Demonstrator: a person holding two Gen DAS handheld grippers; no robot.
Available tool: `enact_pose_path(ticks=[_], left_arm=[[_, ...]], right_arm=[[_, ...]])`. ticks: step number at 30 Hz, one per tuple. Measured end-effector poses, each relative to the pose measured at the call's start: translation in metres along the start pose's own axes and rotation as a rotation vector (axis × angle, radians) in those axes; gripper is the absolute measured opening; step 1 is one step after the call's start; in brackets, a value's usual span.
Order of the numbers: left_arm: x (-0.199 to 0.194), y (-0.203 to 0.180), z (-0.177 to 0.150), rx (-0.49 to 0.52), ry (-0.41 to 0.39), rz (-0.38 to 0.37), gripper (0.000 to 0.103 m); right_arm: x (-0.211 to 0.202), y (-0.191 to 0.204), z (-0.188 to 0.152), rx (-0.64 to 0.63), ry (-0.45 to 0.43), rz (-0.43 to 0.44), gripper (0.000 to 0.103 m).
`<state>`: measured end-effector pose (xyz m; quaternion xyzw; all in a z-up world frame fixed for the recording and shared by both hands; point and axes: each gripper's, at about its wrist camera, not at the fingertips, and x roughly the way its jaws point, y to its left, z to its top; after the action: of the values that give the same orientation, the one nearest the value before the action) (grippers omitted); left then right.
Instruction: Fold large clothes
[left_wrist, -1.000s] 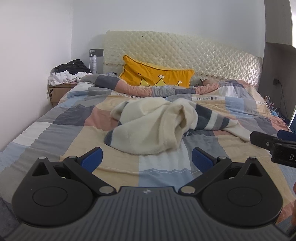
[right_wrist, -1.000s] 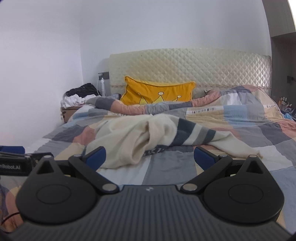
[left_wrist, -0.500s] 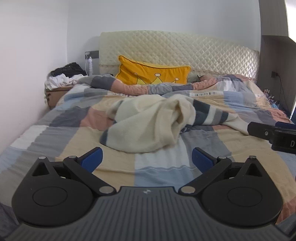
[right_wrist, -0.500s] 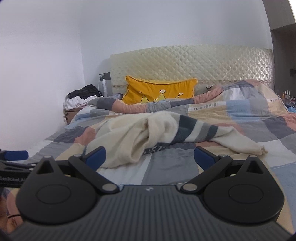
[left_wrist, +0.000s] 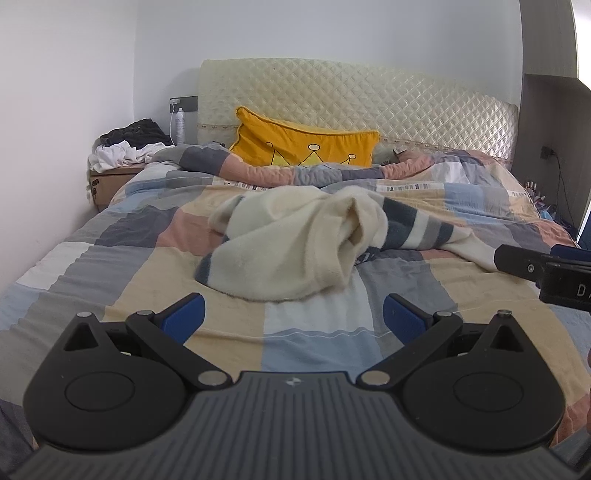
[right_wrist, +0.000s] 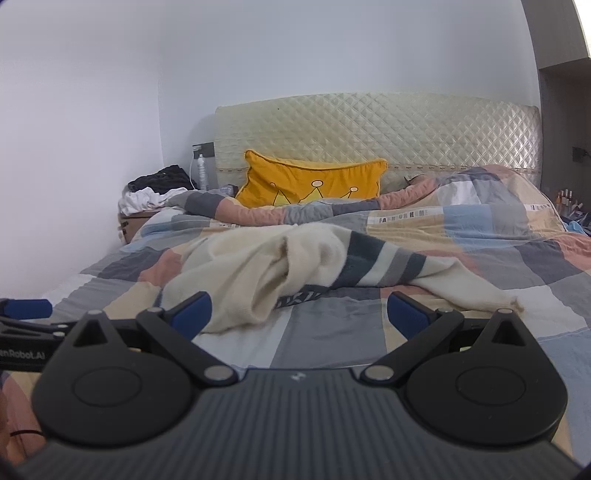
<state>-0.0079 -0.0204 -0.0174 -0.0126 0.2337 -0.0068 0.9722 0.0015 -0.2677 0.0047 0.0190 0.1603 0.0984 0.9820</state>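
A cream sweater (left_wrist: 295, 243) with dark and grey stripes lies crumpled in the middle of the bed; it also shows in the right wrist view (right_wrist: 266, 273). One sleeve trails to the right (right_wrist: 476, 291). My left gripper (left_wrist: 293, 317) is open and empty, a little short of the sweater's near edge. My right gripper (right_wrist: 299, 314) is open and empty, its left finger close to the sweater's near fold. Each gripper shows at the edge of the other's view.
The bed has a patchwork quilt (left_wrist: 317, 332) in grey, peach, blue and beige. A yellow crown pillow (left_wrist: 306, 147) leans on the quilted headboard (left_wrist: 369, 99). A bedside box (left_wrist: 110, 177) with heaped clothes stands at the left by the wall.
Both grippers have shifted slightly, and the sweater sits a little differently in each view. The sweater itself has not moved. Both stay open.
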Motion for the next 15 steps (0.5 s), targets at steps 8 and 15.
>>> enact_pose_path(ticks=[8, 15], left_arm=[[0.0002, 0.0010, -0.0018, 0.000, 0.000, -0.001, 0.103], [-0.0016, 0.0029, -0.0031, -0.008, 0.008, -0.004, 0.103]], right_arm=[[0.0015, 0.0023, -0.0011, -0.007, 0.006, -0.001, 0.103], [0.0019, 0.0011, -0.0012, -0.005, 0.009, -0.001, 0.103]])
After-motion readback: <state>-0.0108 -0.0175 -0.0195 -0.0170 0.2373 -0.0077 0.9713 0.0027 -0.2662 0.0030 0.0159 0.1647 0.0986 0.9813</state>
